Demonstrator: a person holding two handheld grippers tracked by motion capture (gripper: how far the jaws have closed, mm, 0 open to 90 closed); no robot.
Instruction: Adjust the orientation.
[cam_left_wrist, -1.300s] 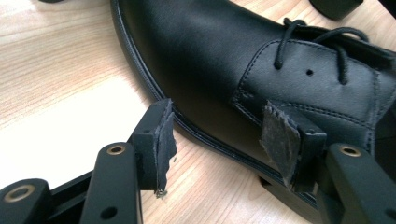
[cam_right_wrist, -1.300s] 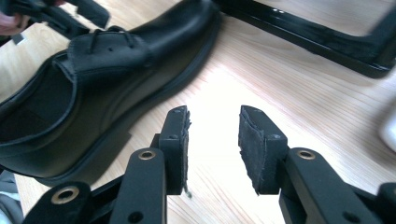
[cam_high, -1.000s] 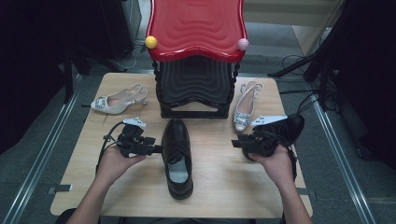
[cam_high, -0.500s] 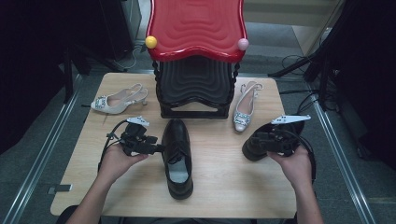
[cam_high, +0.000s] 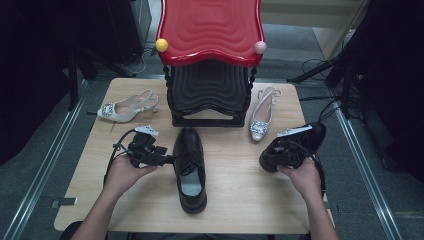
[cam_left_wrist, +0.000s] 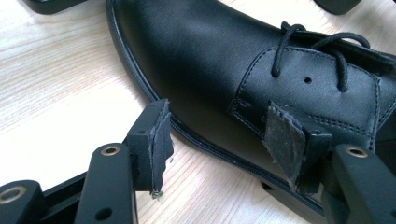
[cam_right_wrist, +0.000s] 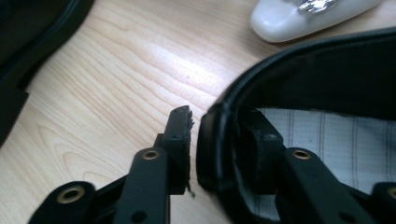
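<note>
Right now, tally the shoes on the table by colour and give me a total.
Black lace-up shoes: 2, one in the middle, one at the right gripper
White slingback heels: 2, one left, one right
Total: 4

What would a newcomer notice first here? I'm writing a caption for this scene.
The glossy red-topped stand at the table's far edge draws the eye. In front lies a black lace-up shoe, the left tool open at its side. On the right, the right tool, whose jaws have just been closing, straddles the second black shoe's collar.
</note>
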